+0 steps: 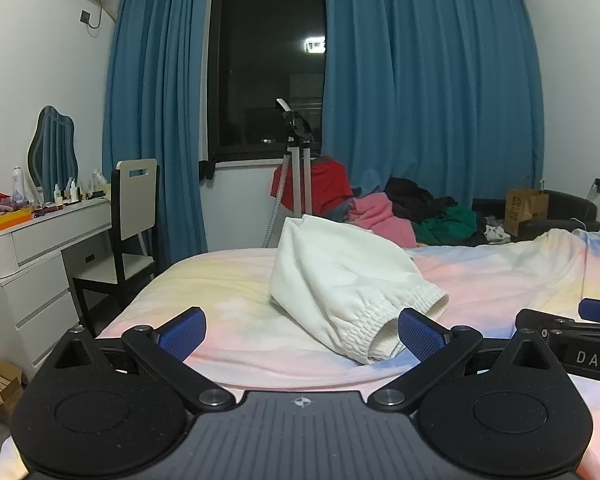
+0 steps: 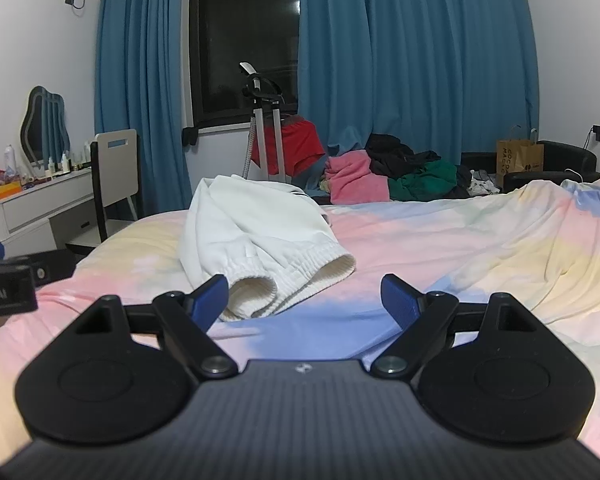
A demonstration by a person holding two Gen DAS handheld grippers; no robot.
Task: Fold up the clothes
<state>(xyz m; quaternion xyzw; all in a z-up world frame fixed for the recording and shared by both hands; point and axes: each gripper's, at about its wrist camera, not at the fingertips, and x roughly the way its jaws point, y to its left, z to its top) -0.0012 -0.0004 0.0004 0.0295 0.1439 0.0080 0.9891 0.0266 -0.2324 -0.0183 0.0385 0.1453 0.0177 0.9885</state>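
A white pair of sweatpants (image 1: 340, 280) lies folded on the pastel bedspread (image 1: 228, 276), its elastic cuffs toward me. It also shows in the right wrist view (image 2: 260, 232). My left gripper (image 1: 300, 332) is open and empty, just in front of the cuffs, its right pad (image 1: 418, 334) close beside the cuff. My right gripper (image 2: 304, 300) is open and empty, its left pad (image 2: 210, 300) next to the nearer cuff. The right gripper's body shows at the left view's right edge (image 1: 572, 340).
A pile of pink, green and black clothes (image 1: 416, 212) lies at the bed's far side. A garment steamer with a red garment (image 1: 300, 176) stands by the window. A white dresser (image 1: 40, 264) and chair (image 1: 132, 216) stand left. A paper bag (image 2: 520, 156) sits on a dark sofa.
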